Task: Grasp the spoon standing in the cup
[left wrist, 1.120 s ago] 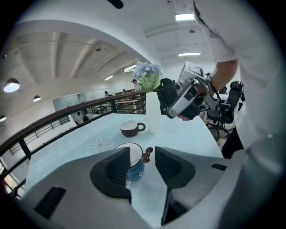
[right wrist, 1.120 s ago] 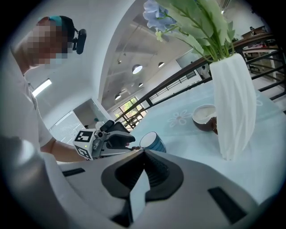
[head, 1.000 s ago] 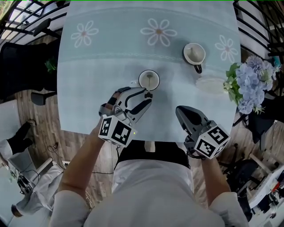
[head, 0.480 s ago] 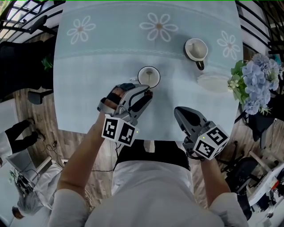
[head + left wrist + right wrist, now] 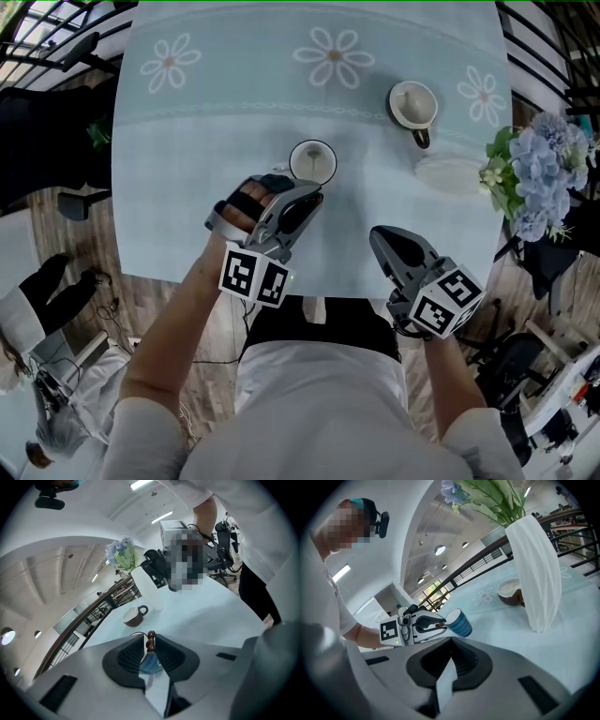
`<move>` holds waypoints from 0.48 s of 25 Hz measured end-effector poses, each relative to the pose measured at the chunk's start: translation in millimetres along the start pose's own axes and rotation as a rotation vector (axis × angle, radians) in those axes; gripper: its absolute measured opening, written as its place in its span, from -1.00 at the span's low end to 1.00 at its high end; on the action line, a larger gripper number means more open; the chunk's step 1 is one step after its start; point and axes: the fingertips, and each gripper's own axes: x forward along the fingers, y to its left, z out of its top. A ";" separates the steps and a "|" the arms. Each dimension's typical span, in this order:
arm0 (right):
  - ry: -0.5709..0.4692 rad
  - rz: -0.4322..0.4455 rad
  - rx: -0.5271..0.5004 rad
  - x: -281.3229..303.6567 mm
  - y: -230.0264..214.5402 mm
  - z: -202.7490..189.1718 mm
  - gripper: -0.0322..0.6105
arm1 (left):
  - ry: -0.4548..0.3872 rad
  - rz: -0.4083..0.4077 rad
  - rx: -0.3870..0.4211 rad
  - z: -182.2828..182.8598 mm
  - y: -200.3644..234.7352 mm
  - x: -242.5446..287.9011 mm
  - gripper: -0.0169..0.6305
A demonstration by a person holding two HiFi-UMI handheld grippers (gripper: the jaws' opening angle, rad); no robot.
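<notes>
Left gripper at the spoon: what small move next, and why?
Probably lift slowly, straight up. The left gripper has just been closing its jaws and now pinches the spoon by its beaded handle, standing in the cup; a straight pull looks least likely to tip it.

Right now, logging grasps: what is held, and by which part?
The left gripper, its fingers just closed in, grips the brown bead-tipped spoon near its handle's top.
</notes>
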 end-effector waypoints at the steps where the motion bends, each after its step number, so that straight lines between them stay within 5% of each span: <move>1: -0.001 0.000 0.000 0.0 0.0 0.5 -0.84 | 0.000 0.004 0.000 0.2 0.8 -0.3 -0.69; 12: -0.021 -0.001 0.003 -2.4 3.5 11.7 -0.84 | -0.023 0.028 -0.064 10.2 15.8 -8.6 -0.78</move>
